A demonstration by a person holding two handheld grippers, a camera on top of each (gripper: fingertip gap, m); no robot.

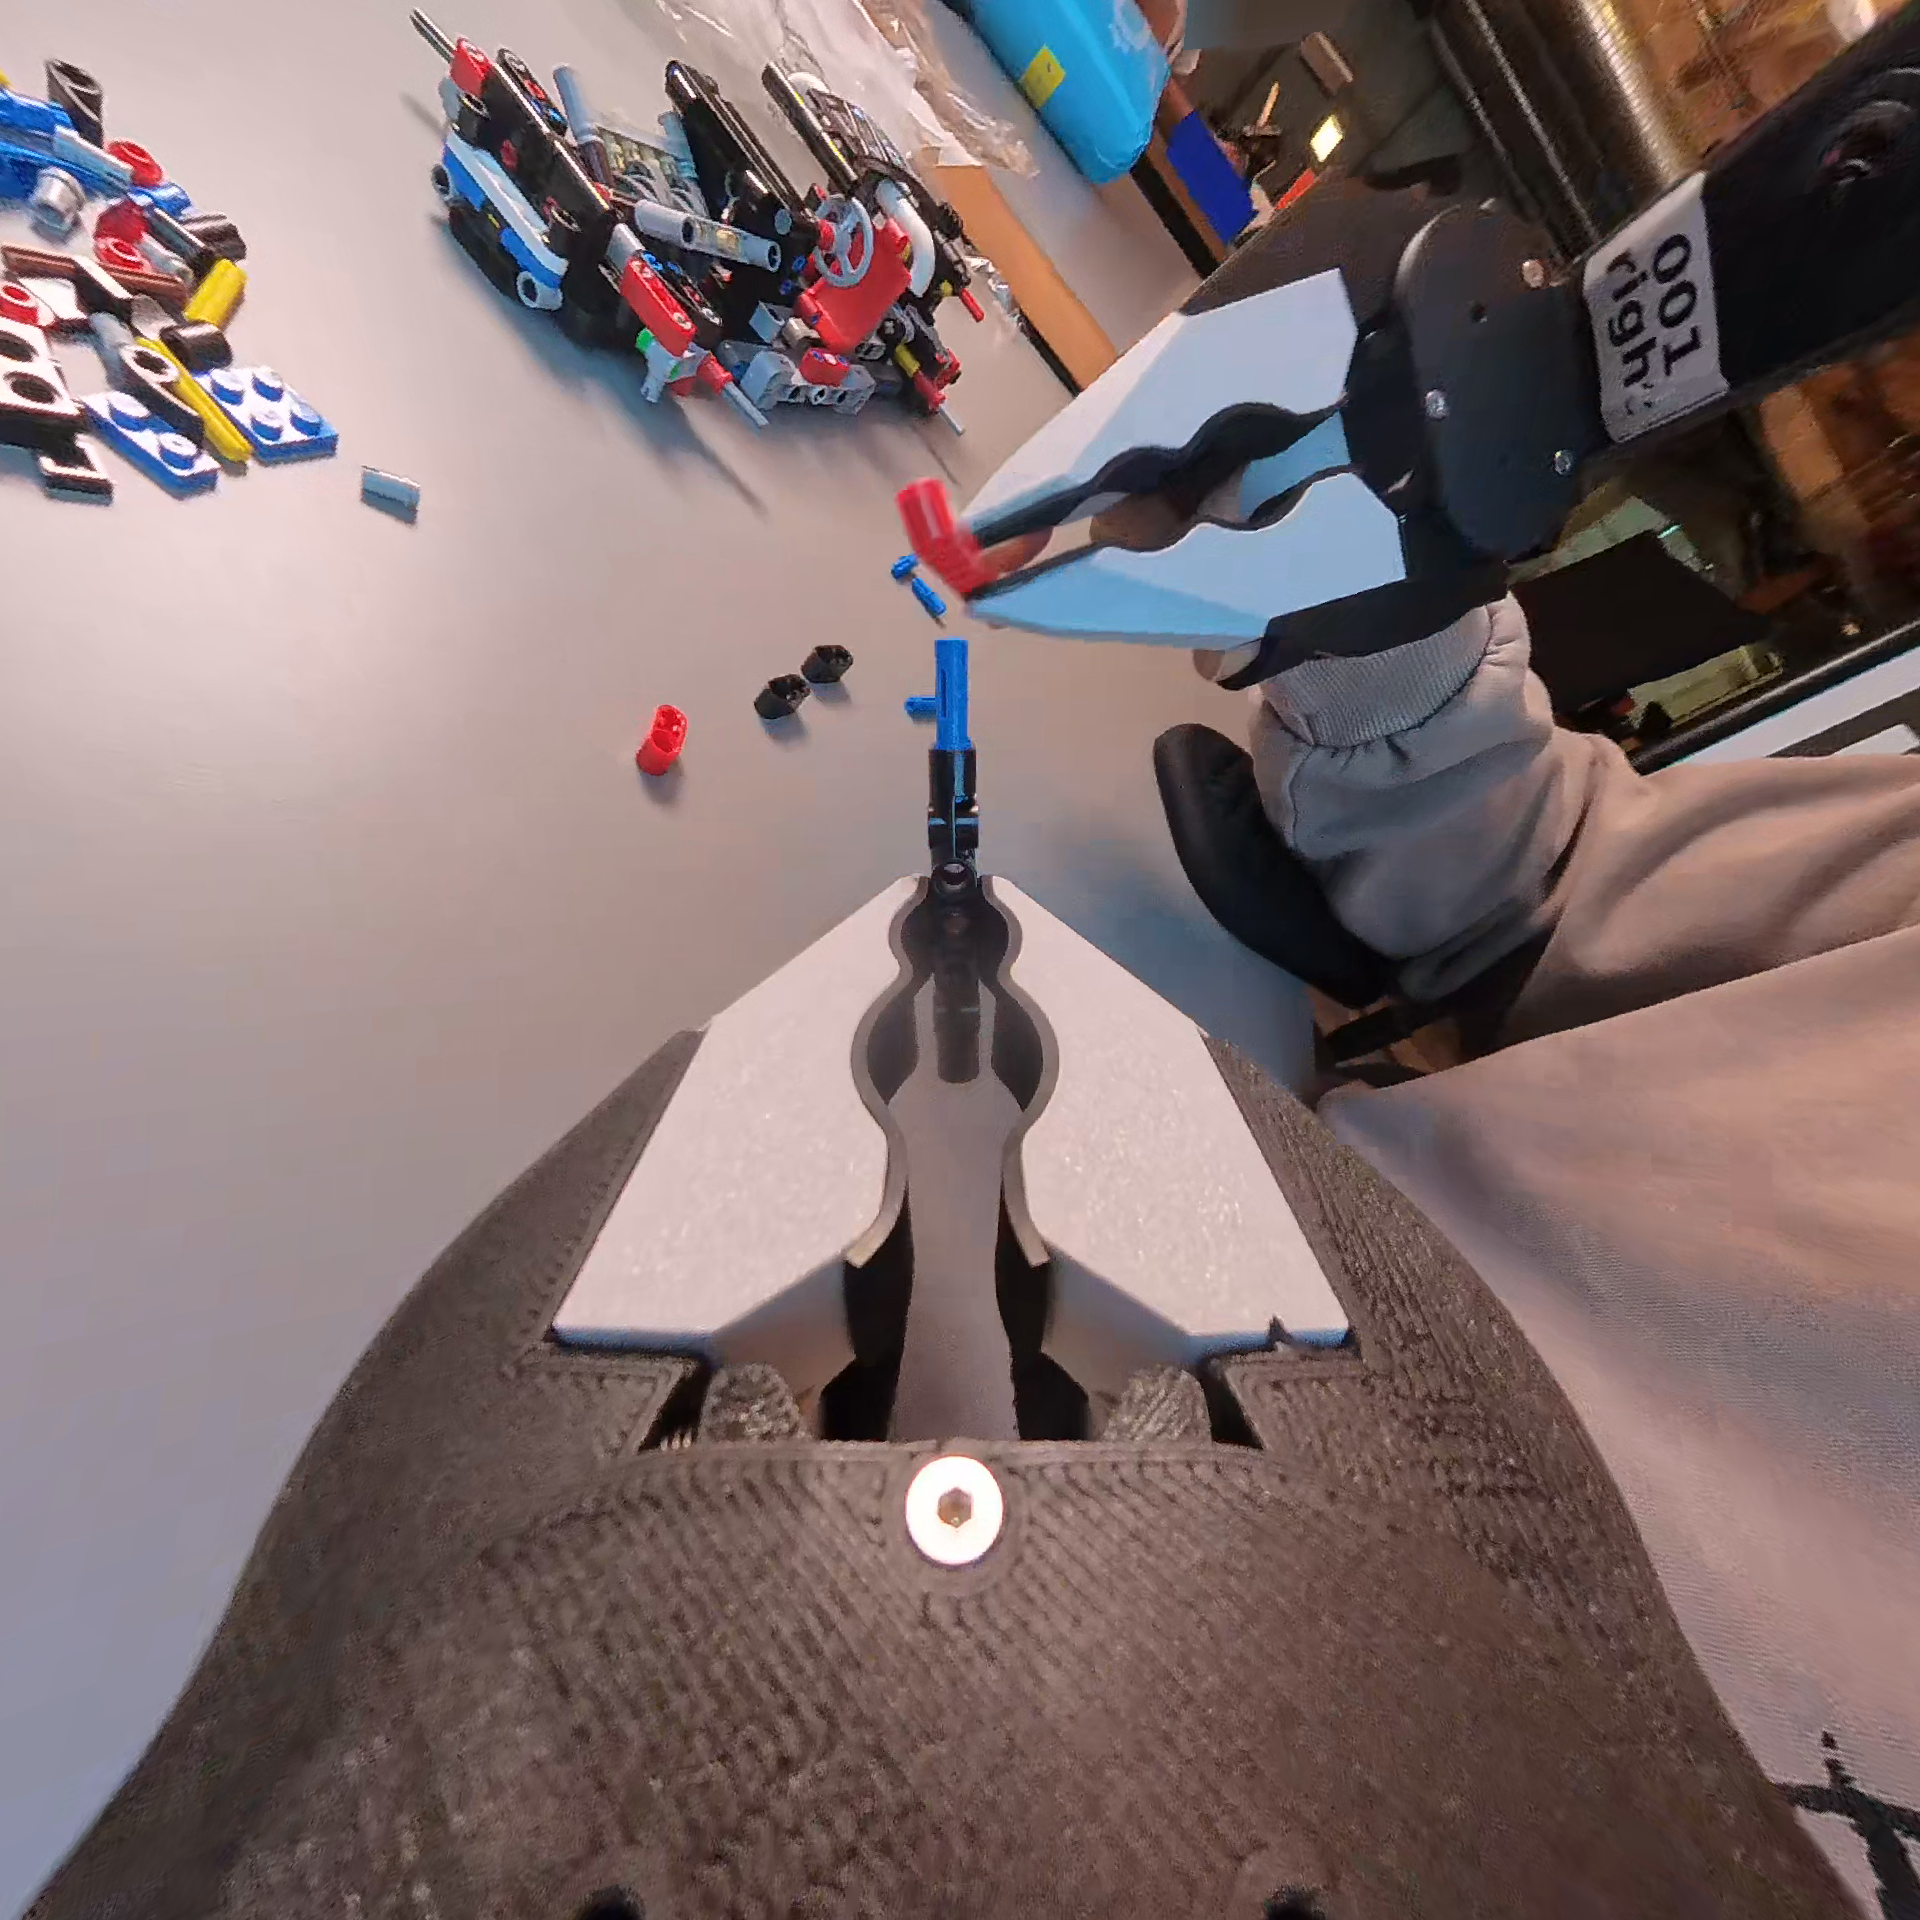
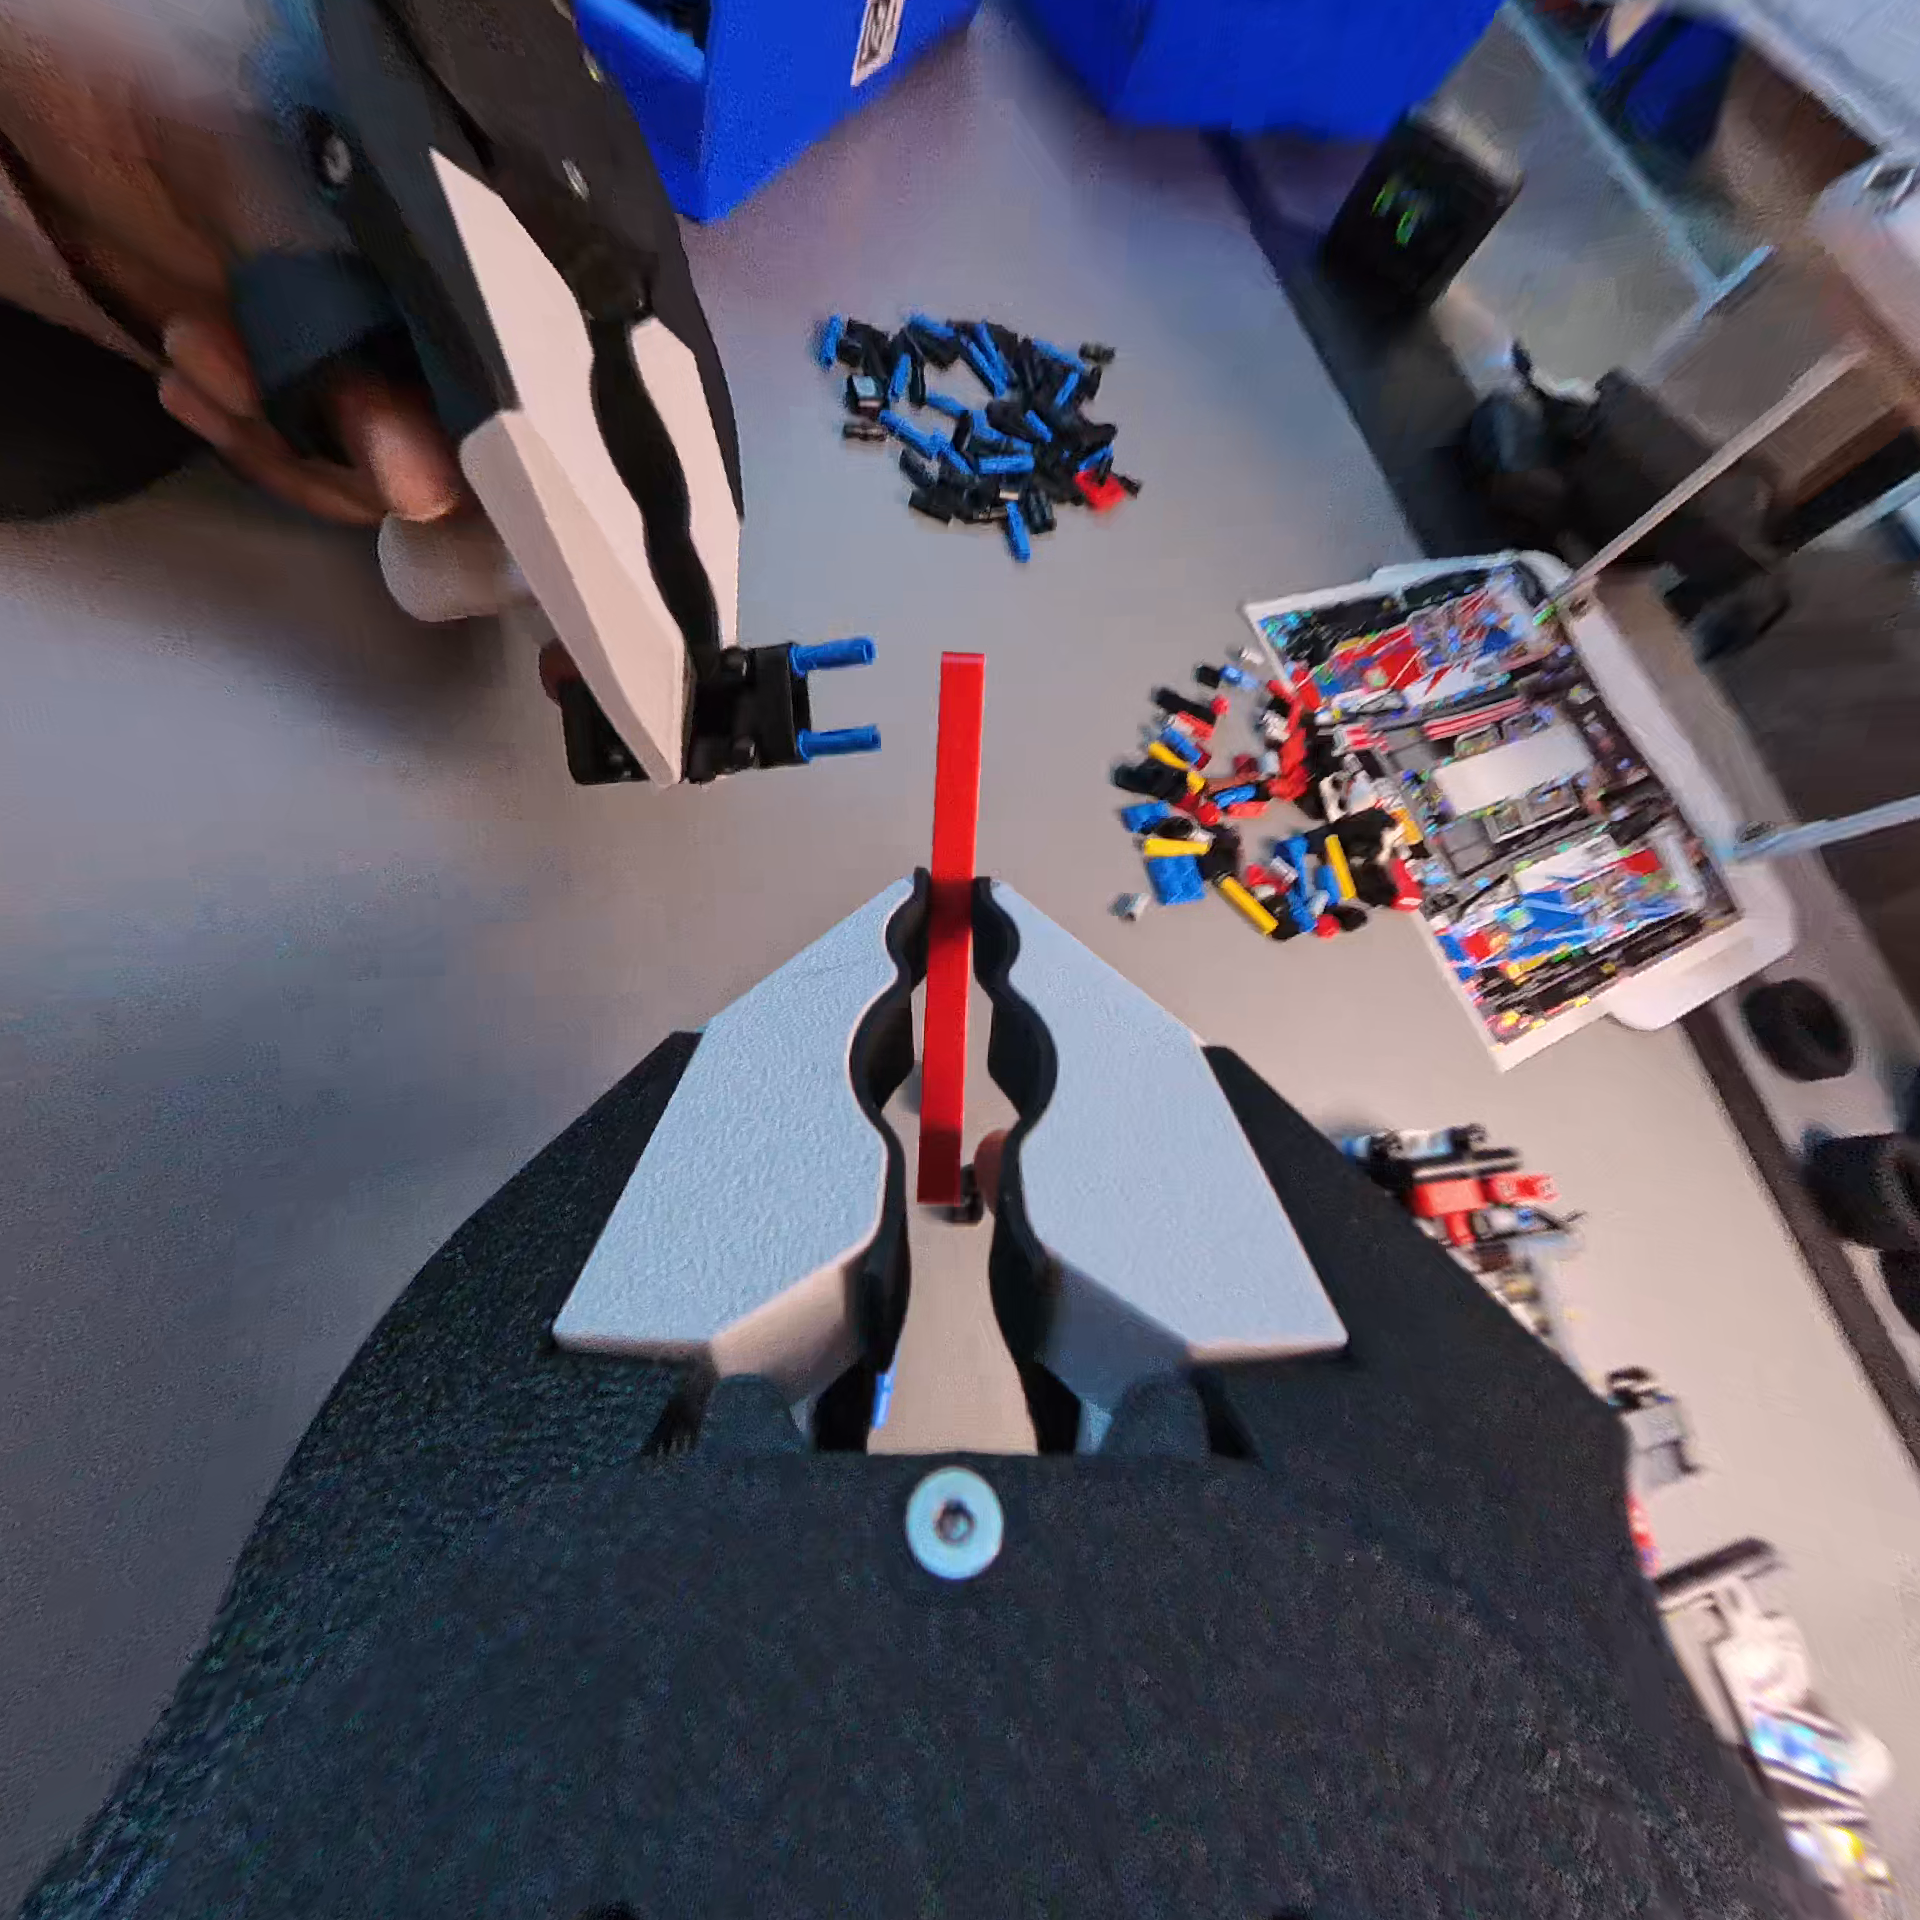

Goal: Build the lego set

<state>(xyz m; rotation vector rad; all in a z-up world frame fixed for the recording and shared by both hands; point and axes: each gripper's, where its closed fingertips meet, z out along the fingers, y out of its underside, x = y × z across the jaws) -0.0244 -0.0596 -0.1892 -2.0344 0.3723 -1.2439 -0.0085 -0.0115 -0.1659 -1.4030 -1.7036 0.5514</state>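
My left gripper (image 1: 952,883) is shut on a small black connector piece (image 1: 952,821) with blue pins (image 1: 950,691) sticking out of its front. In the right wrist view the left gripper (image 2: 686,727) holds the piece (image 2: 764,717) with two blue pins (image 2: 836,696) pointing at a red beam (image 2: 956,790). My right gripper (image 2: 952,888) is shut on that long red beam, held upright between its jaws. In the left wrist view the right gripper (image 1: 977,571) carries the red beam (image 1: 935,530) just above and right of the blue pins. Both are above the grey table (image 1: 312,831).
A part-built model (image 1: 707,249) lies at the back. Loose bricks (image 1: 125,312) are at the far left; a red piece (image 1: 662,738) and two black connectors (image 1: 805,681) are nearer. A pile of blue and black pins (image 2: 977,426), mixed pieces (image 2: 1257,821) and an instruction booklet (image 2: 1507,790) lie ahead. My right fingertips sit around 6 centimeters from my left ones.
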